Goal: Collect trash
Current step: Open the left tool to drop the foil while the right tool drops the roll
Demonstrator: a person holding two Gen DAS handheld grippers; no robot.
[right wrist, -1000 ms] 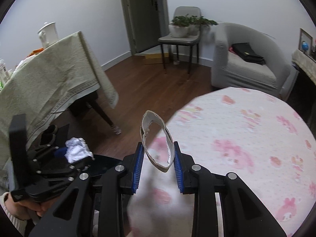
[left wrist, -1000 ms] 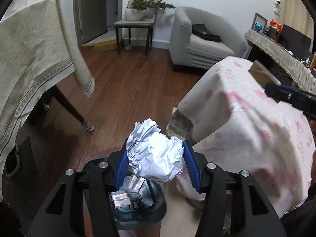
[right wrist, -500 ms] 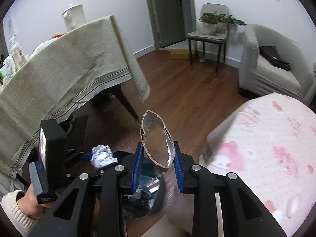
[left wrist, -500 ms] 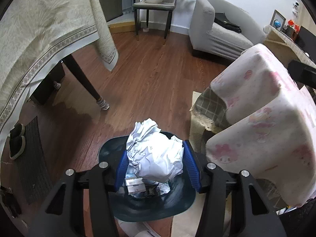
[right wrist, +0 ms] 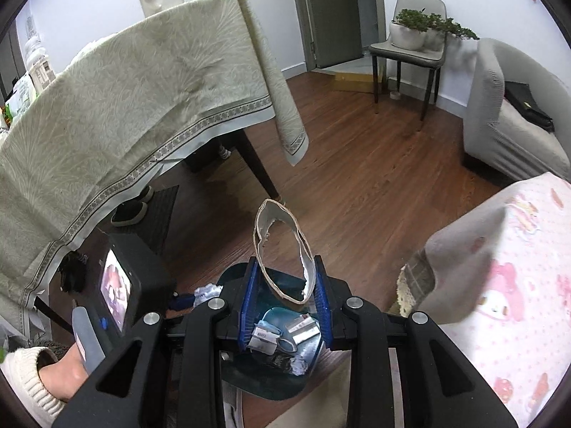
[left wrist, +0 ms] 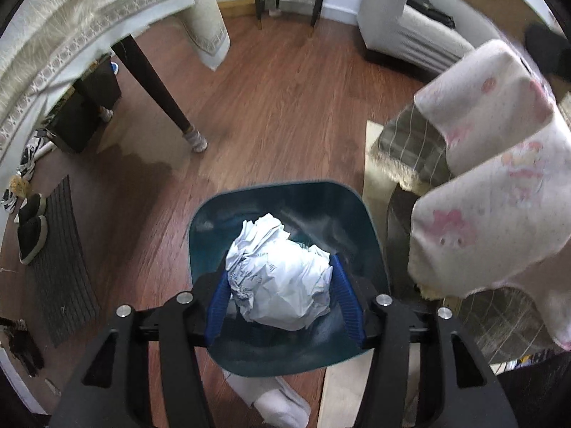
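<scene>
In the left wrist view the left tongs (left wrist: 280, 297) sit at the lower middle of the frame, pointing steeply down over the open teal bin (left wrist: 314, 198). A crumpled paper ball (left wrist: 278, 273) lies between the blue pads (left wrist: 346, 297); the jaws have just been opening, and a thin gap shows at the right pad, so the ball looks released rather than squeezed (at the left pad, contact cannot be told). The ball hangs right above the bin's mouth.

In the right wrist view the right tongs (right wrist: 283, 297) are at the lower middle, clenched on a flattened cardboard ring (right wrist: 262, 235), which stands upright between the pads and rises above them toward frame centre. Below them the bin (right wrist: 232, 274) holds small cartons and scraps of paper. At the lower left of that frame the person's hand (right wrist: 62, 374), in a cream knit sleeve (right wrist: 21, 374), grips the other tool, whose small screen (right wrist: 114, 290) glows; a bit of the paper ball (right wrist: 207, 290) shows at its tip.

A bench (right wrist: 142, 82) under a beige cloth fills the upper left of the right view, and a pink-patterned cloth (right wrist: 517, 285) covers the lower right. Wooden floor (left wrist: 285, 107) spreads across the middle of the left view, with dark slippers (left wrist: 32, 228) at the left edge.
</scene>
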